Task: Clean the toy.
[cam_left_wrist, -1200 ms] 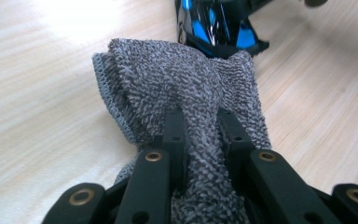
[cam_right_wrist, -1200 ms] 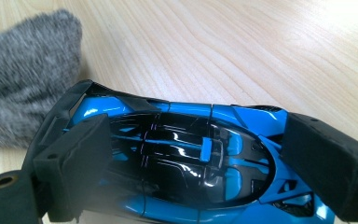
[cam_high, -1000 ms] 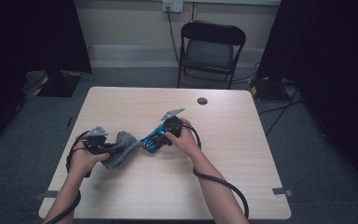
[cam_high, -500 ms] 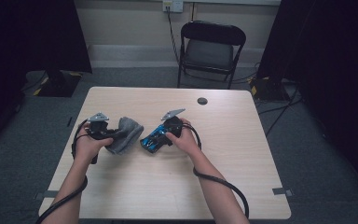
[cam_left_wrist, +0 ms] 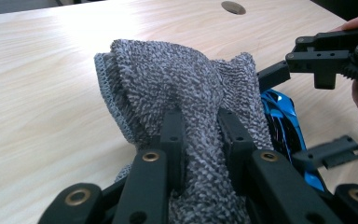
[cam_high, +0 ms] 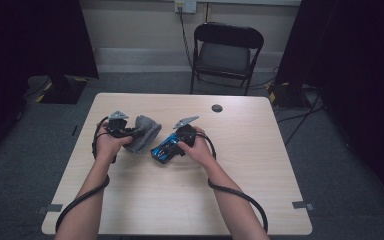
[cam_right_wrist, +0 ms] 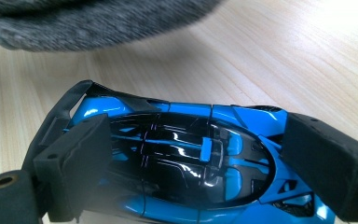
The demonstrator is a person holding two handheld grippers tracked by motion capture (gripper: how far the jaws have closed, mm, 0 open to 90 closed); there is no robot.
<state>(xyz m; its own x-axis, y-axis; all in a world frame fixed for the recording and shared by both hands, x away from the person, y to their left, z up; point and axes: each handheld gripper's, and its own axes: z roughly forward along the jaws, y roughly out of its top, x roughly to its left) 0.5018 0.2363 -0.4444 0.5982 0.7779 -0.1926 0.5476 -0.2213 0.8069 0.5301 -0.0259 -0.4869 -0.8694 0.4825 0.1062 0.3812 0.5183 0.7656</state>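
A grey terry cloth (cam_high: pixel 144 133) is bunched between the jaws of my left gripper (cam_high: pixel 134 134), which is shut on it. In the left gripper view the cloth (cam_left_wrist: pixel 177 79) stands up over the table from the left gripper (cam_left_wrist: pixel 199 119). My right gripper (cam_high: pixel 172 146) is shut on a shiny blue and black toy car (cam_high: pixel 163 150) at the table's middle. The right gripper (cam_right_wrist: pixel 200 144) presses its pads on both sides of the car (cam_right_wrist: pixel 182 154). The cloth (cam_right_wrist: pixel 88 23) hangs just beyond the car, and I cannot tell whether they touch.
The light wooden table (cam_high: pixel 230 200) has a dark round cable hole (cam_high: pixel 217 108) near its far edge. A black folding chair (cam_high: pixel 227 50) stands behind the table. Cables trail from both grippers along the forearms. Dark curtains flank the room.
My left gripper has carried the cloth away from the person and slightly right, up beside the car. The right gripper and the car have stayed in place.
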